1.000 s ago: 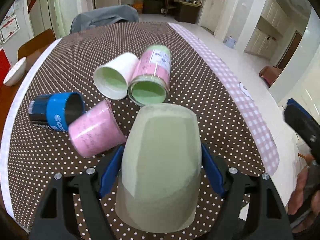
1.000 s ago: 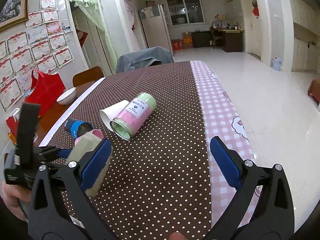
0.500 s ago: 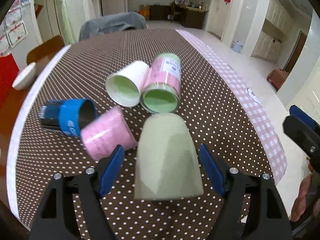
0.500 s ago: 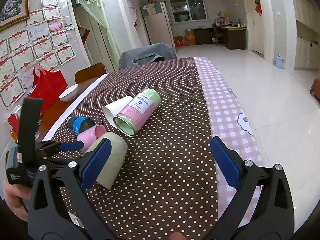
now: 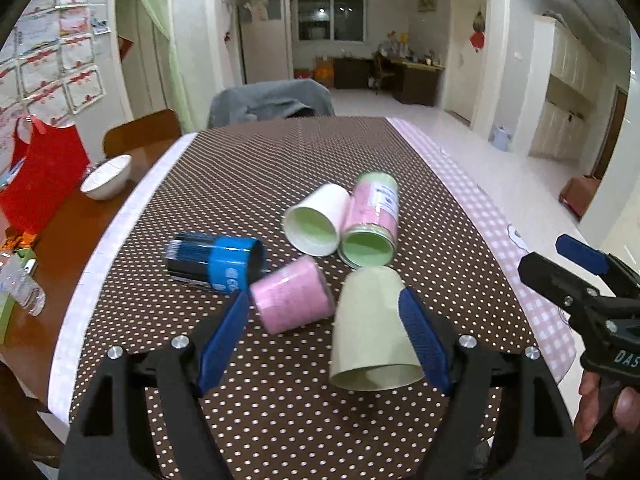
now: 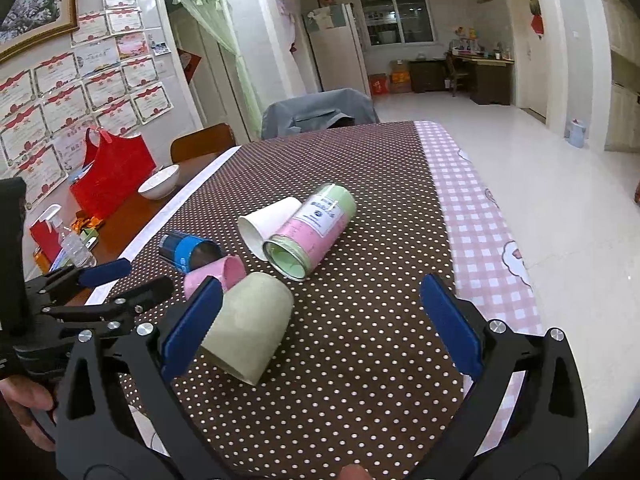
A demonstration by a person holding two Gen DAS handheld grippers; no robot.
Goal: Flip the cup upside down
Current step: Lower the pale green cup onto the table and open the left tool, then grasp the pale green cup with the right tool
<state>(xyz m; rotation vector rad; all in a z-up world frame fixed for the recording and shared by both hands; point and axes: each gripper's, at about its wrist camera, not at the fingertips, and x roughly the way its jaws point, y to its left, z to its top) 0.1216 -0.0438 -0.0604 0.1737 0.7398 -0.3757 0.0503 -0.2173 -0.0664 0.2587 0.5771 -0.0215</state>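
A pale green cup stands upside down, mouth on the brown dotted tablecloth, wider end toward me. It also shows in the right wrist view. My left gripper is open and empty, pulled back from the cup; its right blue pad overlaps the cup's side in the image. My right gripper is open and empty, held above the table's near right part, the cup by its left pad.
A pink cup, a blue-black cup, a white cup and a pink-green can lie on their sides behind the green cup. A white bowl and red bag sit at the left. The table edge runs along the right.
My left gripper has set the green cup down mouth-down, opened, and drawn back and up. The right gripper stayed open and shifted slightly.
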